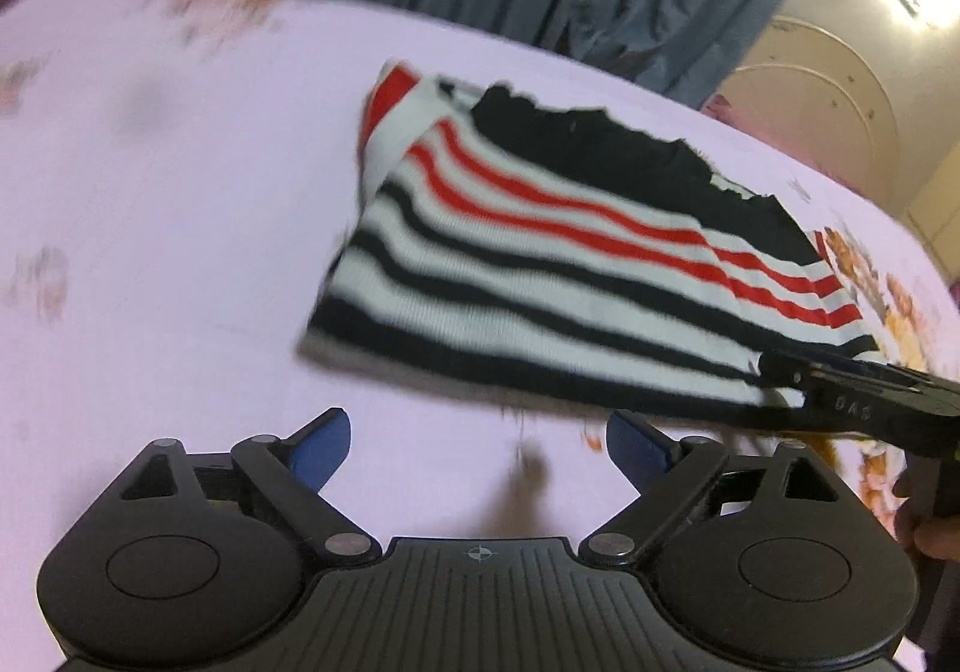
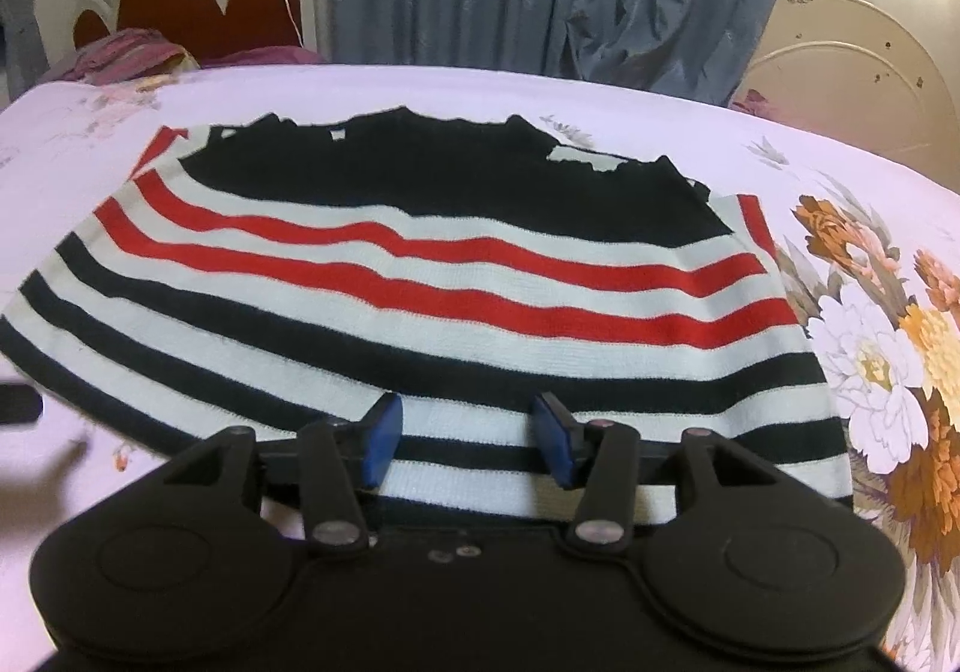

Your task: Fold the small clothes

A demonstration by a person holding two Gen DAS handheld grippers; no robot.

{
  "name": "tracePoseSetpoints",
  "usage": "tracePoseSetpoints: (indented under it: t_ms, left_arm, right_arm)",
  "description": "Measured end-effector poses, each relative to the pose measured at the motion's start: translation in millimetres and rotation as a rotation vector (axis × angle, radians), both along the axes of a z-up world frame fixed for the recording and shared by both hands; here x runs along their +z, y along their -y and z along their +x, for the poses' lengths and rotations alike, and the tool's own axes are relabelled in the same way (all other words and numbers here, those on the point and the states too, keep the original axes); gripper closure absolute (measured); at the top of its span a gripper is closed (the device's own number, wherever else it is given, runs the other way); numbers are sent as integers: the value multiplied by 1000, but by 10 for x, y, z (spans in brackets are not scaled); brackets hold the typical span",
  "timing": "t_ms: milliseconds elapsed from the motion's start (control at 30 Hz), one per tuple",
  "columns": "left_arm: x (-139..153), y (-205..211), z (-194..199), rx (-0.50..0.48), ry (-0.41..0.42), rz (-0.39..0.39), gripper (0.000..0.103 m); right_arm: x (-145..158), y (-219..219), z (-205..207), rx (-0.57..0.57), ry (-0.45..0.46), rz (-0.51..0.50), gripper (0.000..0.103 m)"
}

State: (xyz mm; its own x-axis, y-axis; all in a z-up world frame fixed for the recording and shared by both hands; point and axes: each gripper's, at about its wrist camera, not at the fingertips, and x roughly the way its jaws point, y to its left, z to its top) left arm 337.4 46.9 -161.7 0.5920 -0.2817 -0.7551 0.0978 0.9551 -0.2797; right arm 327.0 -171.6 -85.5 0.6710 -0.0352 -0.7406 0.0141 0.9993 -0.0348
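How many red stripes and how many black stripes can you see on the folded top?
On the striped top, right wrist view:
Red stripes: 2 across the front
Thin black stripes: 3 clearly, more hidden behind the right gripper
Wide black band: 1
Total: 6

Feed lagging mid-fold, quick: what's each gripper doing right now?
Left gripper: jaws open, holding nothing, over the bedsheet.
Right gripper: jaws open, at the near hem of the striped garment, not clamped on it.
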Motion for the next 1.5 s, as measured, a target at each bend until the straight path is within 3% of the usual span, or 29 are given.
tracePoseSetpoints:
  t_ms: [200,633,700,767,867,1033,1200,1300,1500]
  left_arm:
    - [-196,-70,18,113,-34,-186,11]
    - [-454,-60,511,295,91,-472,13]
    - [-478,-35,550,317,110,-480,28]
    - [-551,-51,591,351,99,-503,63]
    - [-633,-79,621,386,88,-534,72]
    - [-605,-11,640,383,103,-531,87]
    - [-393,54,617,343,176,-470,88]
    - [-176,191,628,278,238,-411,88]
    - [360,766,730,51,394,-260,88]
  right_arm:
    - [124,63,-49,36,38,32,55]
    - [135,115,312,38,84,61,53]
    - [104,96,399,42,84,52,53]
    - [52,66,461,48,78,44,53]
    - [-97,25,495,56,49,17,52]
    - [-115,37,478,62,57,22,51]
    - [-96,80,466,69,60,46,51]
    - [-68,100,464,75,64,54,51]
    - [51,345,375,31,100,89,51]
